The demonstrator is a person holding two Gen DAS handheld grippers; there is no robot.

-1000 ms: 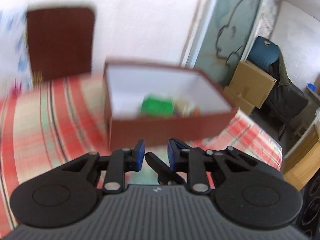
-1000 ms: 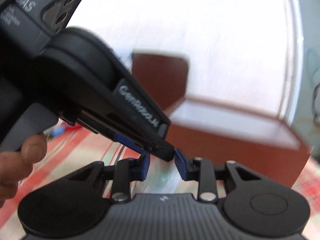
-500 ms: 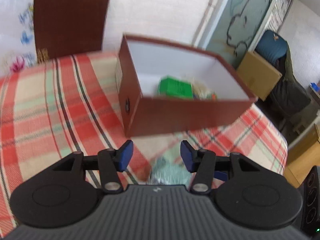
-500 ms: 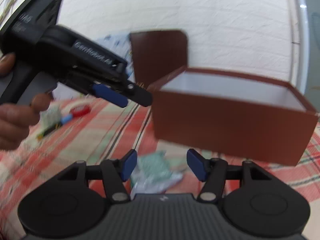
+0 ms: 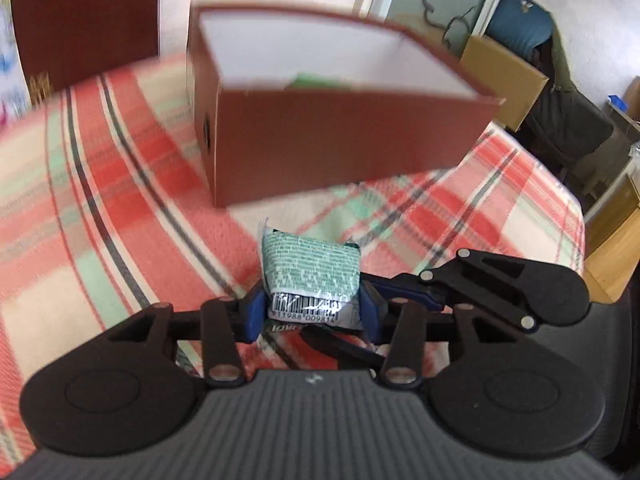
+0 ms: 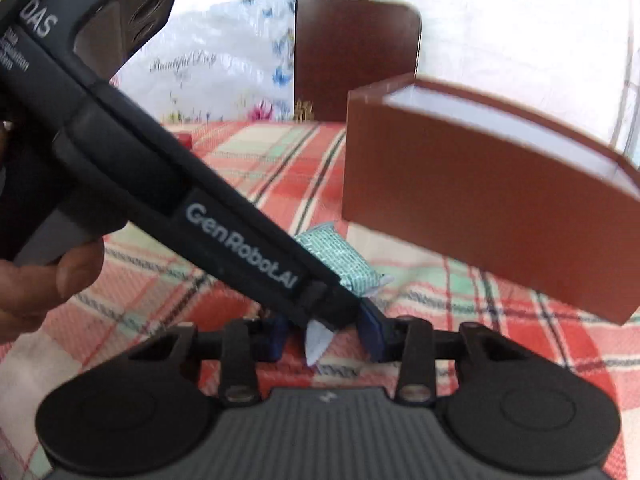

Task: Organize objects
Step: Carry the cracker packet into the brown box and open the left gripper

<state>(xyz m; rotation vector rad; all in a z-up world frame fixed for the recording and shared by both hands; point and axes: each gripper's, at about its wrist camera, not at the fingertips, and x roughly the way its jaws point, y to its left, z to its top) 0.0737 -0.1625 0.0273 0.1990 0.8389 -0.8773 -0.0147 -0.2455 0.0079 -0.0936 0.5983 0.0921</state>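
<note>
A small green-and-white packet (image 5: 310, 276) with a barcode lies on the plaid cloth in front of the open brown box (image 5: 340, 148). My left gripper (image 5: 312, 312) has its blue pads (image 5: 253, 312) against both sides of the packet. In the right wrist view the left gripper's body (image 6: 224, 224) crosses the frame and covers part of the packet (image 6: 352, 258). My right gripper (image 6: 326, 334) sits just below, its pads apart around the packet's white end flap. A green item (image 5: 316, 80) shows inside the box.
The brown box lid (image 5: 84, 20) leans against the wall behind. The red, green and cream plaid cloth (image 5: 100, 200) covers the table. A cardboard carton (image 5: 504, 76) and a dark chair stand past the table's right edge. A floral bag (image 6: 208, 76) stands at the back.
Both grippers have dropped down to the packet. The left pads, wide apart half a second ago, have closed on its sides. The right gripper has moved in beneath the left one.
</note>
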